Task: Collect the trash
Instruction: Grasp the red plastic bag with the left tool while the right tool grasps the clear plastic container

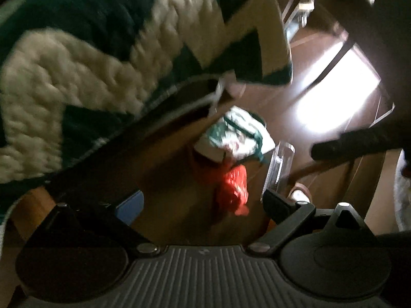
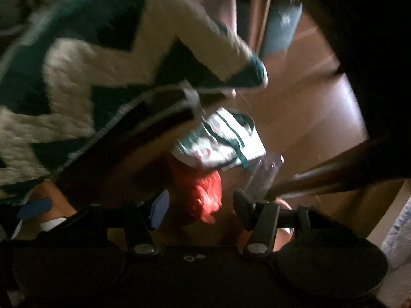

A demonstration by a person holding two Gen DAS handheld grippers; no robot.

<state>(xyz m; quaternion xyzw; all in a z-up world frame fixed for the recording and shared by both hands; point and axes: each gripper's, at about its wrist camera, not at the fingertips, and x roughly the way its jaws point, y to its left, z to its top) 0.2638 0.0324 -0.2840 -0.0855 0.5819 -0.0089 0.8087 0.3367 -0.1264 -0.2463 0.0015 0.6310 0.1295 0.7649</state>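
Brown wood floor [image 1: 303, 97] — bright glare patch [image 1: 336, 92] — dim surroundings

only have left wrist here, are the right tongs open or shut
Observer: Open. The right tongs stand wide and the pads press on nothing.
Operator: what are they aimed at
Observer: In the right wrist view the red wrapper lies just ahead, in line with their gap, and as far as the blur lets me tell it is untouched.
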